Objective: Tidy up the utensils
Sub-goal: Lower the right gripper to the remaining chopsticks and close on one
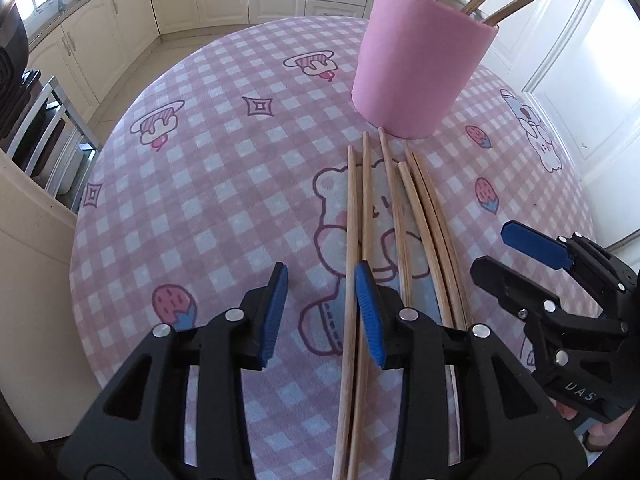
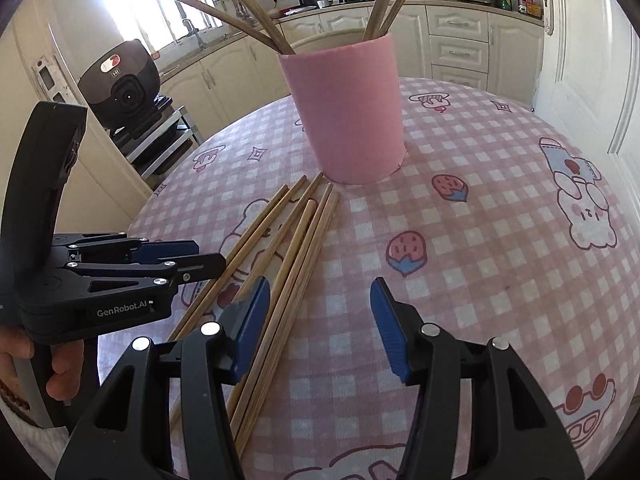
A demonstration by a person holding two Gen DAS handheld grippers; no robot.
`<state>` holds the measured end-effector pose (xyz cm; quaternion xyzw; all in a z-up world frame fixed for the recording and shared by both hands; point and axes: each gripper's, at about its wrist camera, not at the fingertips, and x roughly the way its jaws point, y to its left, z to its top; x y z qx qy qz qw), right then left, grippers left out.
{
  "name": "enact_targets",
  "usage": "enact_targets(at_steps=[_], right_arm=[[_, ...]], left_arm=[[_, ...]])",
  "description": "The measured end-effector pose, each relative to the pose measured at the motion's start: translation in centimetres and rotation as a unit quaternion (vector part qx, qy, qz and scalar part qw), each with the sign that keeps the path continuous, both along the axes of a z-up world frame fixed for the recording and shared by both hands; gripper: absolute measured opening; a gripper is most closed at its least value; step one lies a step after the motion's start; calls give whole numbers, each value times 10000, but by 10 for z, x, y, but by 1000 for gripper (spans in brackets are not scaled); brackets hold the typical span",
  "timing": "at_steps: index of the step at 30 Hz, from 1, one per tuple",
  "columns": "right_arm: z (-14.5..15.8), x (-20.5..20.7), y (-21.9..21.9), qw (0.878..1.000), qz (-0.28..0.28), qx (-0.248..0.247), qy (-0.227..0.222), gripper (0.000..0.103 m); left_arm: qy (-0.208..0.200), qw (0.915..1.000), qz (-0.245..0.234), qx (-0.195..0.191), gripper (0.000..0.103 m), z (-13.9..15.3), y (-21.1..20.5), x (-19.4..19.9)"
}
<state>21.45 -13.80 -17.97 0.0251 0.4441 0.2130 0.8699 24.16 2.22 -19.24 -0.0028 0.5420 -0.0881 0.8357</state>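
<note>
Because several chopsticks already stand in the pink cup [image 2: 346,112], the loose chopsticks [image 1: 384,216] lying side by side on the checked tablecloth [image 1: 224,200], tips near its base, look next; the left gripper [image 1: 322,312] and right gripper [image 2: 320,328] both gape empty, flanking them.

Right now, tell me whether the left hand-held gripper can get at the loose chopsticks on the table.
Probably yes. The left hand-held gripper is open and empty, beside the chopsticks, which lie flat and uncovered short of the pink cup. The right hand-held gripper hovers on their other side, not blocking.
</note>
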Motion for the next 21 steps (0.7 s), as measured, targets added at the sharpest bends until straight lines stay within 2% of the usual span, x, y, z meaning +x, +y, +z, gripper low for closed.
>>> enact_targets(at_steps=[8,10,12,13,14,18,21], right_arm=[[-4,8,4,9997,51,-217,95,50],[-5,11,5,9993,51,-363,115,50],[-6,14,8,9985,61,-532,133,49],[-6,15,10,9979,67,-621,148,45],[-7,17,12,9973,78,-710,154,41],[-6,25,18,9968,104,-771,206,40],[-6,30,25,9956,148,-899,216,40]], left_arm=[[-4,9998,22,188,34,-5,-7,14],[-63,9996,73,271,21,-5,-6,14],[-86,9997,84,229,15,-6,-3,14],[-101,9996,83,246,13,-6,0,11],[-114,9995,72,292,12,-6,1,9],[-143,9990,46,430,12,-5,5,-3],[-116,9992,81,361,12,-5,9,-3]])
